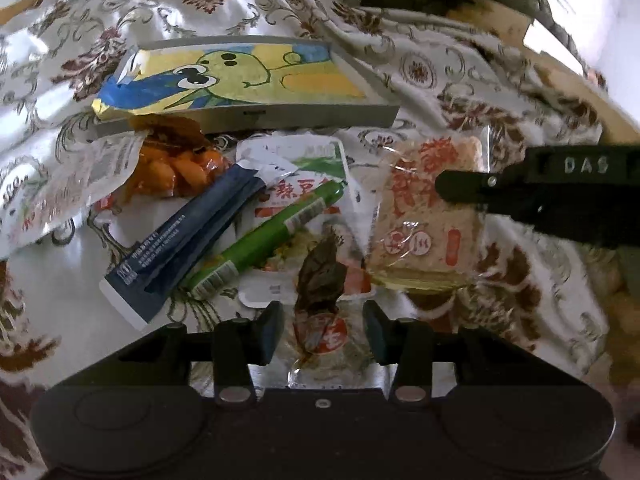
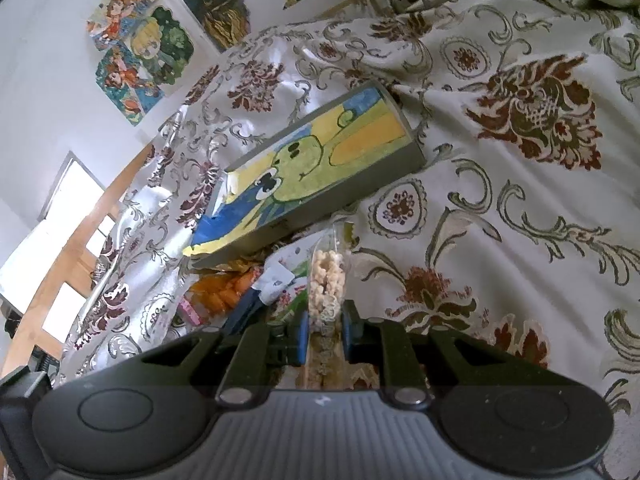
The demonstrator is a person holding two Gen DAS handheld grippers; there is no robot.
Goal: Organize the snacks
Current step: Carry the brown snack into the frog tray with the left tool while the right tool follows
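Observation:
My left gripper (image 1: 323, 326) sits low over a clear packet of a dark brown snack (image 1: 320, 280) with a red round label, its pads against the wrapper's sides. My right gripper (image 2: 325, 332) is shut on a clear packet of pale puffed rice cake (image 2: 327, 280), seen edge-on. In the left wrist view that rice cake packet (image 1: 428, 224) shows red writing, with the right gripper (image 1: 444, 190) clamped on its right edge. Behind lies a shallow grey box (image 1: 248, 114) holding a green cartoon drawing; the box (image 2: 414, 152) also shows in the right wrist view.
Loose snacks lie before the box: an orange packet (image 1: 176, 164), a dark blue sachet (image 1: 180, 248), a green sausage stick (image 1: 272, 232), a white red-lettered packet (image 1: 308, 160). Everything rests on a rumpled floral cloth (image 2: 520, 240). Drawings (image 2: 140, 52) hang on the wall.

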